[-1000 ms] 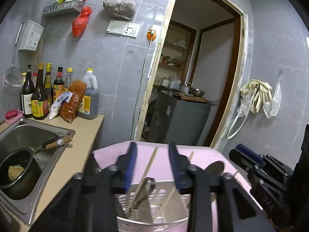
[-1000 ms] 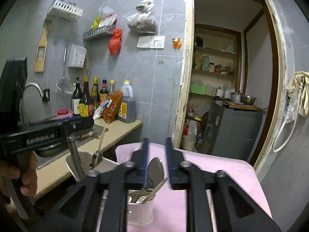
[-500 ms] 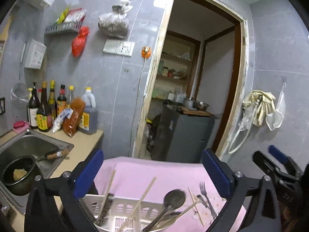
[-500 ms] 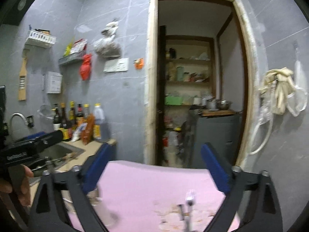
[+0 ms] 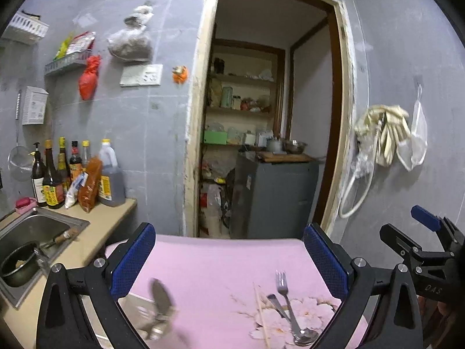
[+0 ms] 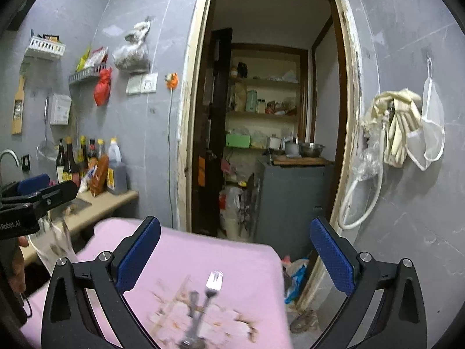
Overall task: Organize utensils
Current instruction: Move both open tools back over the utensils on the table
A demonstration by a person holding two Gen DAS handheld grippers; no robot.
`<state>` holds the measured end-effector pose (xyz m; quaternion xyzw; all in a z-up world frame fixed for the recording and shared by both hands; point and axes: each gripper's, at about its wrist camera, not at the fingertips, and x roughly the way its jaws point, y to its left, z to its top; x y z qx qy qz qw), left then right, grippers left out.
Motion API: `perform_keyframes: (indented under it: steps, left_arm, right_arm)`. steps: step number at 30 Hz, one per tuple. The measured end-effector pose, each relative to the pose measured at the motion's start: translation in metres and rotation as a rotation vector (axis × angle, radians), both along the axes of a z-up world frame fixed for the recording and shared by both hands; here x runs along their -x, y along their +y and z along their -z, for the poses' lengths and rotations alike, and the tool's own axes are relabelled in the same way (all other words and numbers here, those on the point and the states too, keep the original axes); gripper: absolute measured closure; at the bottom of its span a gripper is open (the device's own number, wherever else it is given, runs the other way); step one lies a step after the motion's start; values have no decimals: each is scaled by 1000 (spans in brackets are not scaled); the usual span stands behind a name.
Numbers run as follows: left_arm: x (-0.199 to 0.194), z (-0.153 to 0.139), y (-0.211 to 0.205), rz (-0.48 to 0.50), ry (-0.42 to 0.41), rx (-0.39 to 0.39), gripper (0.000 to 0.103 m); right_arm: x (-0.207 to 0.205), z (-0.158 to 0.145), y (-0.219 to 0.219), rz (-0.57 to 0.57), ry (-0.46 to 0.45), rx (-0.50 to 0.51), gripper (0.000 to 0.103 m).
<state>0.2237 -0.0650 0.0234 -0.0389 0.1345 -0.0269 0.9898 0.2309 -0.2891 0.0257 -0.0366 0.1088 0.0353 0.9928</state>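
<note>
Left gripper (image 5: 232, 258): jaws spread wide, nothing between the blue pads (image 5: 132, 260); it hangs above the near left part of the table (image 5: 221, 257).

Right gripper (image 6: 235, 254): jaws likewise wide apart and empty, above the table's right half. In the left view it shows at the far right edge.

Table: covered in pink cloth with a flower print at the near right.

Fork (image 5: 283, 290): lies on the flower print, tines pointing away toward the doorway (image 5: 270, 110).

Spoon (image 5: 293, 324): lies crossed under or over the fork, which one cannot be told; its bowl is toward the near edge.

Chopstick (image 5: 261, 312): lies just left of the fork and spoon, roughly parallel to them.

Blurred utensil (image 5: 159, 298): a dark spoon-like bowl standing up at the near left, between the left jaws; detail lost to blur.

Sink (image 5: 32, 232): left of the table, set in the counter, holding a dark pot (image 5: 19, 267).

Bottles (image 5: 58, 174): a row at the back of the counter against the wall.
</note>
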Motion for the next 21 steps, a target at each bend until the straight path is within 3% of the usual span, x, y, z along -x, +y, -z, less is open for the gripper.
perform_keyframes:
  steps: [6, 13, 21]
  left_arm:
    - [-24, 20, -38, 26, 74, -8, 0]
    - [-60, 50, -59, -9, 171, -37, 0]
    - [-107, 99, -63, -59, 381, -49, 0]
  right_arm:
    - [-25, 28, -43, -29, 74, -14, 2]
    - [-65, 66, -73, -72, 172, -83, 2]
    - [-127, 121, -73, -169, 351, -182, 4]
